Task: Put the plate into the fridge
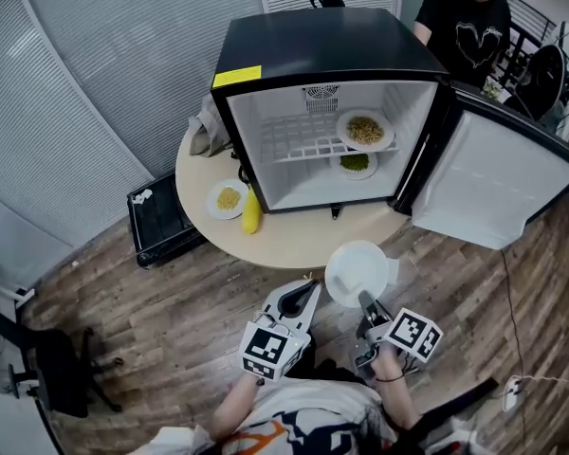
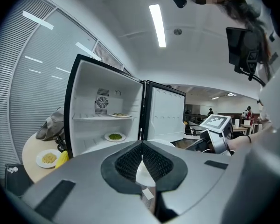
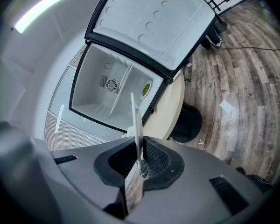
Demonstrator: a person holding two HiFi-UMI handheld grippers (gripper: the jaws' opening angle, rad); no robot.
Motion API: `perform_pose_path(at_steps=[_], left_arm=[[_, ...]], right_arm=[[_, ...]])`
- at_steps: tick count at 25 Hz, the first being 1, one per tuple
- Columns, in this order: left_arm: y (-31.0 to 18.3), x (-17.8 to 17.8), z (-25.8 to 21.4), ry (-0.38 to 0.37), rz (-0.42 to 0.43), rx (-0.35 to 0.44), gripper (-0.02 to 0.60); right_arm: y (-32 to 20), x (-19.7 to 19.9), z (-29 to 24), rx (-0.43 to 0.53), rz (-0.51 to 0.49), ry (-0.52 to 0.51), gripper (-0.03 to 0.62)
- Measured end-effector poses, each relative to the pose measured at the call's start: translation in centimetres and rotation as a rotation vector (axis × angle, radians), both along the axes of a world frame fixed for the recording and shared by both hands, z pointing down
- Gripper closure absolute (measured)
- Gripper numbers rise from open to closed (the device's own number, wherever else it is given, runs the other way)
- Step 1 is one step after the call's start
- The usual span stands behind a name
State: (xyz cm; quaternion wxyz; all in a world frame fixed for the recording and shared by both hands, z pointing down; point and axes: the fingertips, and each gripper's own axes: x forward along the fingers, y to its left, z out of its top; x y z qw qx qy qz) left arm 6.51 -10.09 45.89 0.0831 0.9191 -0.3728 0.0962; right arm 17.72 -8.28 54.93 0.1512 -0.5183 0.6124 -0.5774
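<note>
A black mini fridge (image 1: 322,112) stands open on a round table (image 1: 303,240), its door (image 1: 498,183) swung to the right. Inside, a plate of yellow food (image 1: 365,129) sits on the wire shelf and a plate of green food (image 1: 355,164) on the floor below it. My right gripper (image 1: 368,303) is shut on the rim of an empty white plate (image 1: 357,271), held over the table's near edge. In the right gripper view the plate (image 3: 136,120) stands edge-on between the jaws, facing the fridge (image 3: 112,87). My left gripper (image 1: 308,292) is shut and empty beside it.
On the table left of the fridge are a small plate of yellow food (image 1: 229,198), a yellow cob (image 1: 251,211) and a grey cloth (image 1: 209,126). A black case (image 1: 161,218) lies on the wood floor. A person in black (image 1: 469,27) stands behind the fridge.
</note>
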Motion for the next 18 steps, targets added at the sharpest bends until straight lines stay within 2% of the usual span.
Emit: perform_pose_path(at_steps=[11,18], left_arm=[[-9.9,-2.1,-0.5,-0.003,0.014,0.014,0.572],[-14.5,-3.1,0.4,-0.009,0.035,0.001,0.572]], right_arm=[[-9.0,-1.6,0.1,-0.025,0.004,0.006,0.560],[-15.0,-2.4,0.5,-0.030,0.008,0.015,0.560]])
